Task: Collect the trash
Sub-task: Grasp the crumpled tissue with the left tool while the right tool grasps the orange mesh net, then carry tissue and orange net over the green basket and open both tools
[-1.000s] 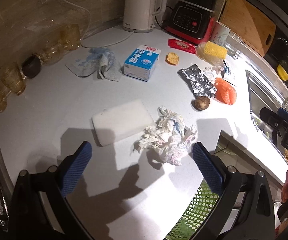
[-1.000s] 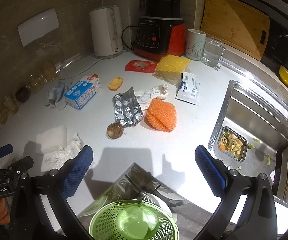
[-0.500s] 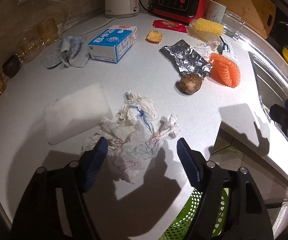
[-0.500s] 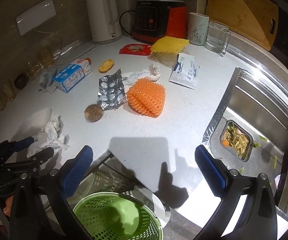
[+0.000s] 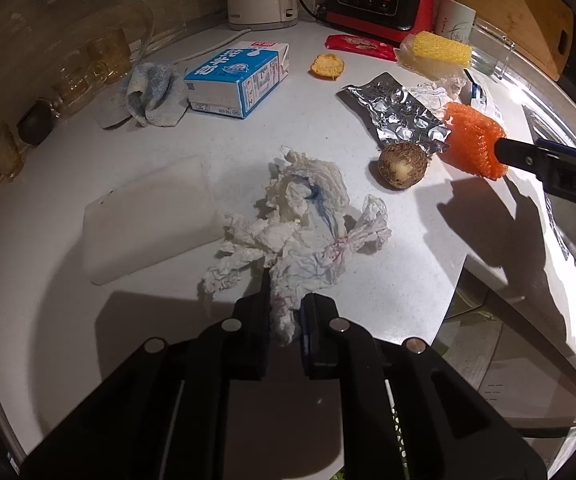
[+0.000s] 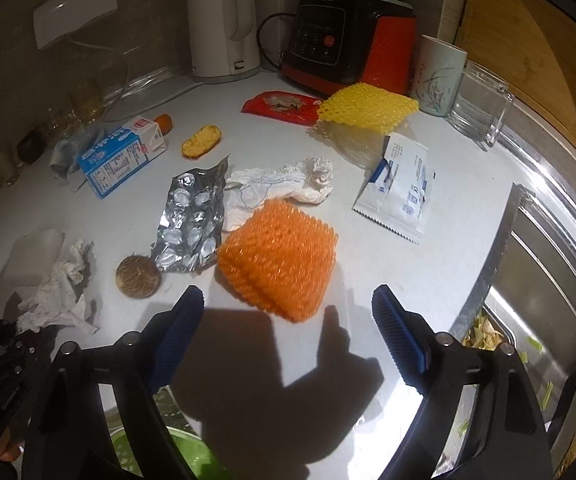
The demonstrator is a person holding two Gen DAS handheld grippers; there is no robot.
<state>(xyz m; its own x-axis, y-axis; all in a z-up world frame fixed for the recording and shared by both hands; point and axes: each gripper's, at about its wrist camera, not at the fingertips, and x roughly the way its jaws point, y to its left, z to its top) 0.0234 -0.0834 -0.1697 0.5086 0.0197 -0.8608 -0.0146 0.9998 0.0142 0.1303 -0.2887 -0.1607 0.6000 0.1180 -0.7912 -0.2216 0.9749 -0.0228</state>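
I see the crumpled white tissue, streaked blue and pink, lying on the counter with its near tail pinched in my left gripper. Beyond it lie a crinkled silver blister sheet, a second twisted tissue just behind that, a red snack wrapper farther back, and a blue-and-white milk carton on its side.

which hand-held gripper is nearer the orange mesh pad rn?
Right. The right hand-held gripper hangs open just short of the orange mesh pad; the left hand-held gripper is farther off, shut on the crumpled tissue.
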